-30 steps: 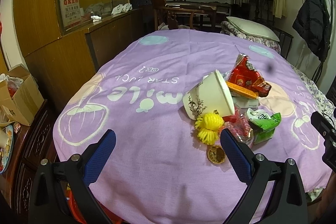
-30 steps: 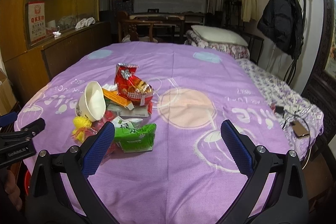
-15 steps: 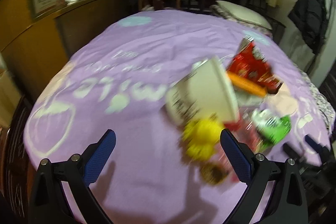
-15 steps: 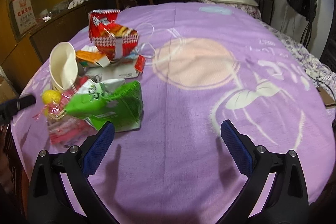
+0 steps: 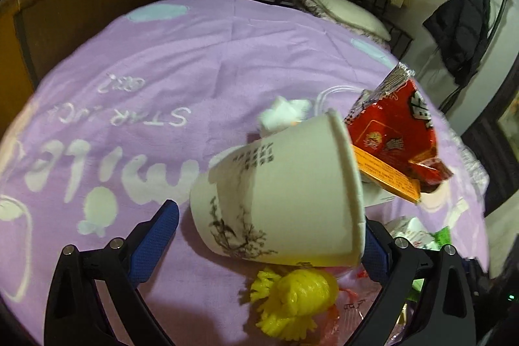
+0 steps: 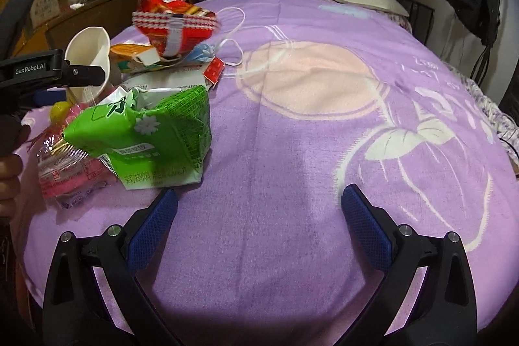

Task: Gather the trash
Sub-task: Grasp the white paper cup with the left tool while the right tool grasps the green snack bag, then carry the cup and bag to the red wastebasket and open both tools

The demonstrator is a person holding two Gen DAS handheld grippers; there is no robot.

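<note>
Sideways, white paper cup (image 5: pixel 285 200) bears an ink-branch print

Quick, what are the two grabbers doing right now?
Left gripper: open, around the paper cup, not gripping.
Right gripper: open, holding nothing.

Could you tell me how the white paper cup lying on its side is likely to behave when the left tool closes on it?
The paper cup looks thin-walled, so it would probably dent under a firm squeeze. Lying on its side, it might roll. It appears empty, so likely light.
</note>
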